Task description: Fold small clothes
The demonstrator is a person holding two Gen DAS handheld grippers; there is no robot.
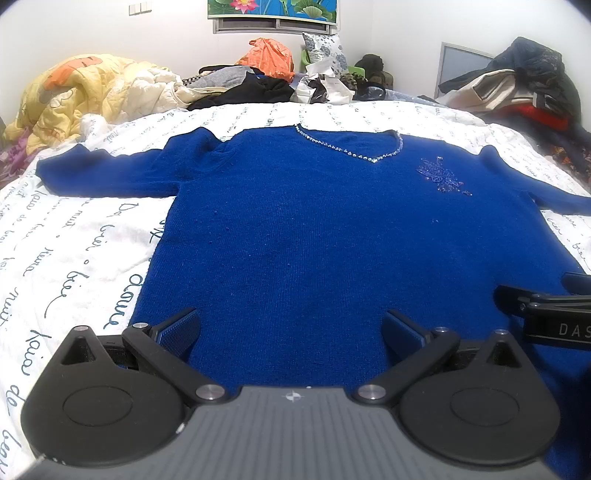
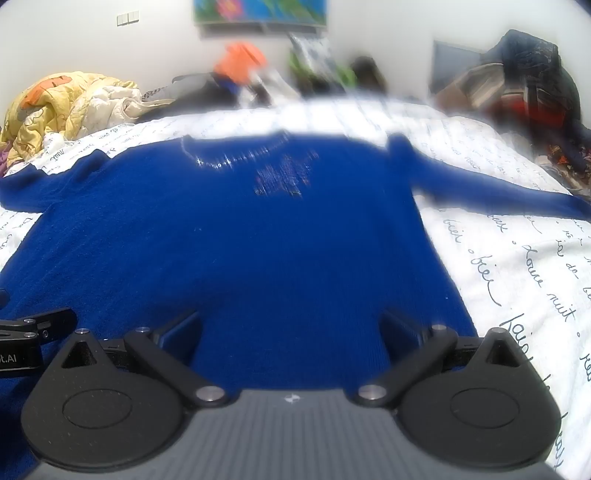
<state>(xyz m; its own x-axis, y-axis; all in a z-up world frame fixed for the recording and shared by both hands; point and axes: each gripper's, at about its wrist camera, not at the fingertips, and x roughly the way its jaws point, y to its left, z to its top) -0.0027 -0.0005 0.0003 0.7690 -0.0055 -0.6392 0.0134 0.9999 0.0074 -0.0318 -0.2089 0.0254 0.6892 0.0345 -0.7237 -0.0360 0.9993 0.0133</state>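
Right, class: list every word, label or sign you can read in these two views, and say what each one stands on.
"DAS", cut off by the frame edge: on the right tongs, left wrist view.
"t.AI", start cut off: on the left tongs, right wrist view.
"nuit", "de", "bien": cursive print on the white bedsheet; the other script words are too distorted or blurred to read.
The blue sweater bears no readable text.

Messy bed corner, honestly

White bedspread (image 1: 92,236) with dark cursive writing all over it, a crumpled yellow-and-orange quilt (image 1: 74,92) bunched at the far left, an orange plastic bag (image 1: 269,55) on a dark heap of clothes (image 1: 251,88) by the wall, a floral pillow (image 1: 327,50), a lotus picture (image 1: 273,8) overhead, and another pile (image 1: 524,81) far right.
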